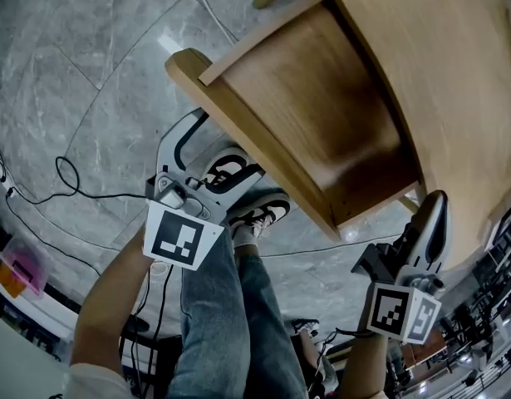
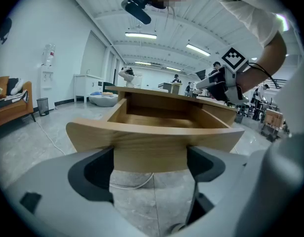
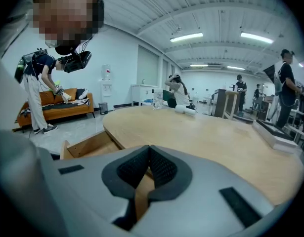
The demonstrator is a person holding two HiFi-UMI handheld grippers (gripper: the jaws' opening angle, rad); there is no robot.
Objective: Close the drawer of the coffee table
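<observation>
In the head view, I see the drawer pulled well out of the table, with its curved front toward my legs. My left gripper reaches up to the outer face of that front. My right gripper sits near the drawer's other corner, close under the table edge. My jeans and shoes are below the front, and a cable loops across the grey floor.

In the left gripper view, the left gripper has its jaws wide apart, not clamped on anything. The drawer stands right ahead of them. The lower middle of its front fills the gap between the pads, though I cannot tell whether they touch it. Behind the open box I see the table top edge-on, with the right gripper above it at the right.

In the right gripper view, the right gripper has its pads together at the tips with nothing between them. It hangs over the rim of the table. A corner of the drawer shows low at the left, standing out from the table. A sofa stands far off.
</observation>
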